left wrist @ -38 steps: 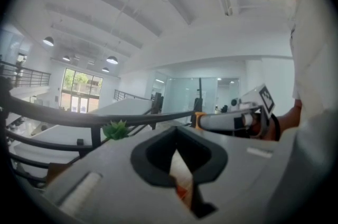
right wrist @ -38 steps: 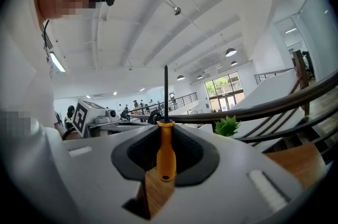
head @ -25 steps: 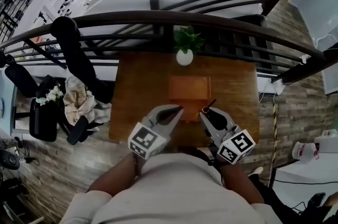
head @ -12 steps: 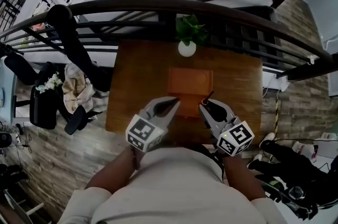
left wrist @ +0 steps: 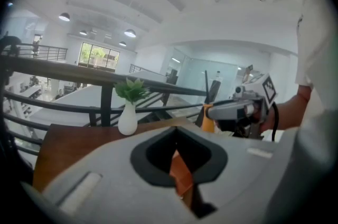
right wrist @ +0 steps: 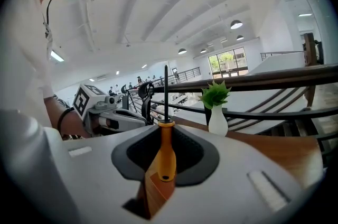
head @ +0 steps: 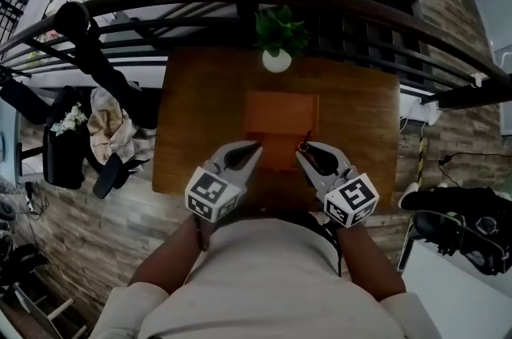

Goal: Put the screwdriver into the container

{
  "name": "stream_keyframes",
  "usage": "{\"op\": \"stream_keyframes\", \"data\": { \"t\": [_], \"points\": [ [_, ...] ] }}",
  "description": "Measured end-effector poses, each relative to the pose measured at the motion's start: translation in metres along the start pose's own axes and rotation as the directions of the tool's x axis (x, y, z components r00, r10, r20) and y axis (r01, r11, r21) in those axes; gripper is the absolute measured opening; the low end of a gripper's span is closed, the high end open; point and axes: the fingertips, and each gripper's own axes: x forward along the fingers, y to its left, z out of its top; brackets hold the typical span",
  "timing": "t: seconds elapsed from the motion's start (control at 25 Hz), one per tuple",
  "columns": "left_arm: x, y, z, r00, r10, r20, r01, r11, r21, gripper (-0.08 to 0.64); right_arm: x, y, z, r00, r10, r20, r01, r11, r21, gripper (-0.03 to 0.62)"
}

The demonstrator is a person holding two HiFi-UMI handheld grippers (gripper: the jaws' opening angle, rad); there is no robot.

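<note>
Orange in the handle, the screwdriver [right wrist: 167,157] sat pinched between the jaws of my right gripper [head: 307,157], its thin dark shaft sticking out past the jaw tips. I held it toward the near edge of the table [head: 196,113], at the near right corner of the orange container [head: 282,113], which lay around the table's middle. My left gripper [head: 253,150] hung by the container's near left corner, jaws pressed together on nothing. A white vase [head: 277,62] with a green plant [head: 280,29] stood at the table's far edge.
</note>
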Motion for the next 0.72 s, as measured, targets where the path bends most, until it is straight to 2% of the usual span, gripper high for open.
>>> {"op": "stream_keyframes", "data": {
  "t": [0.32,0.56,0.72],
  "points": [
    [0.021,0.015,-0.04,0.998,0.017,-0.067,-0.022,0.996,-0.082,0.005,0.017,-0.023,-0.046,0.996,0.018,-0.088,-0.016,1.0,0.017,0.075],
    [0.038,0.021,-0.068,0.994,0.02,-0.111,-0.031,0.995,-0.099,0.005,0.029,-0.031,-0.075,0.986,0.039,-0.161,-0.039,0.999,0.003,0.077],
    [0.049,0.023,-0.086,0.989,0.025,-0.146,-0.036,0.997,-0.073,0.005,0.04,-0.034,-0.097,0.977,0.051,-0.208,-0.055,0.998,-0.014,0.077]
  ]
}}
